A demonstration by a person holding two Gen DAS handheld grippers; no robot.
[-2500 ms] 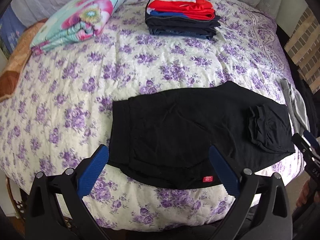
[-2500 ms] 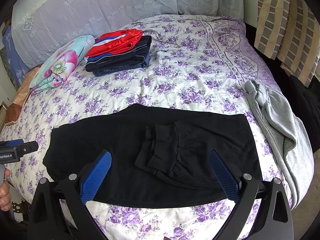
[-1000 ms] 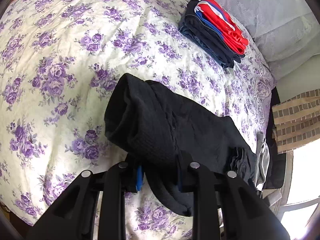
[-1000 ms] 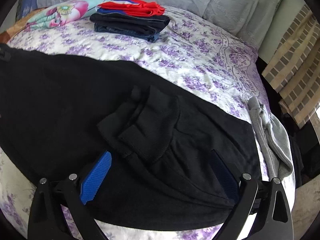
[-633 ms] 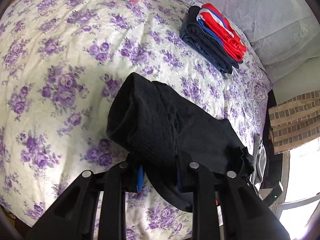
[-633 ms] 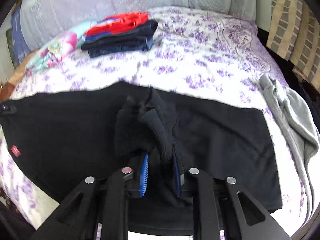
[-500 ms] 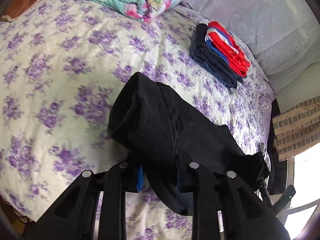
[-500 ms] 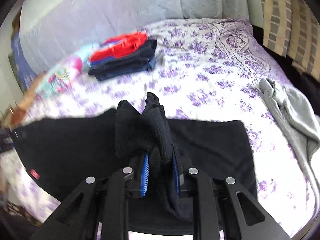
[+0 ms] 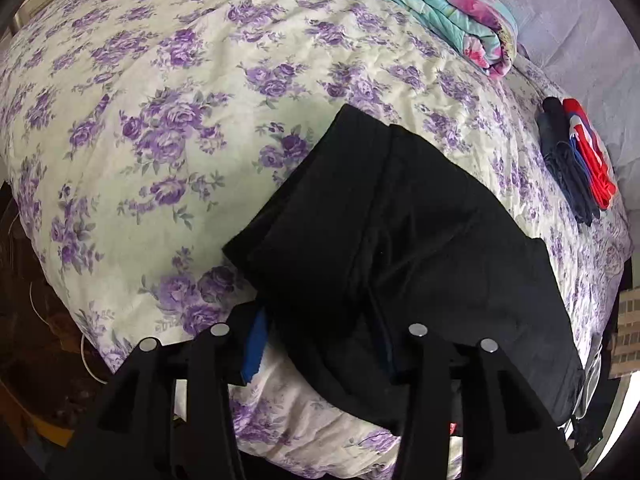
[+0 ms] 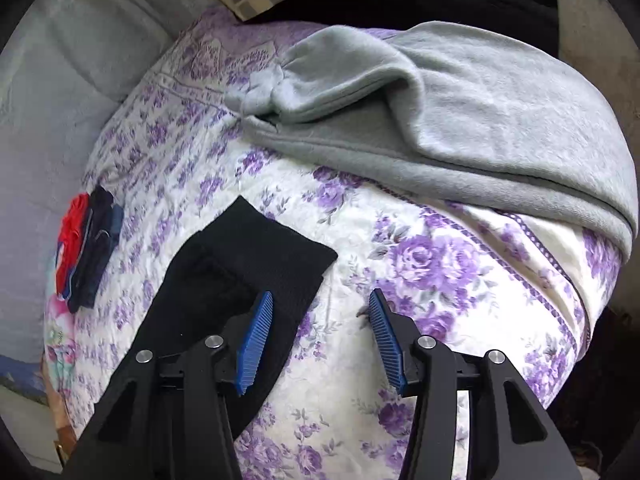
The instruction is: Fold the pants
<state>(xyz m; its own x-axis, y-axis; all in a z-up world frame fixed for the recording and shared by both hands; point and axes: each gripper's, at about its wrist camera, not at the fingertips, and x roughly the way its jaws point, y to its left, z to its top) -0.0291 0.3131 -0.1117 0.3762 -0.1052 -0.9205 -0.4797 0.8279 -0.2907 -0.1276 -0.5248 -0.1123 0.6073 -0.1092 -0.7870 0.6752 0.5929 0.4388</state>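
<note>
The black pants lie on the floral bedspread, the waistband end near me in the left wrist view. My left gripper stands partly open around that near edge, which drapes between the jaws; one blue pad shows, the other is hidden by cloth. In the right wrist view the ribbed cuff end of the pants lies flat on the bed. My right gripper is open and empty, its left pad over the cloth's edge.
A grey sweatshirt lies on the bed's right side. A stack of folded red and dark clothes sits near the pillows. A folded floral quilt lies at the far left. The bed edge drops off close below both grippers.
Both grippers held bunched black cloth shut half a second ago. Now the right has let go and opened, the cuffs lie flat, and the left jaws have spread with the waistband laid down.
</note>
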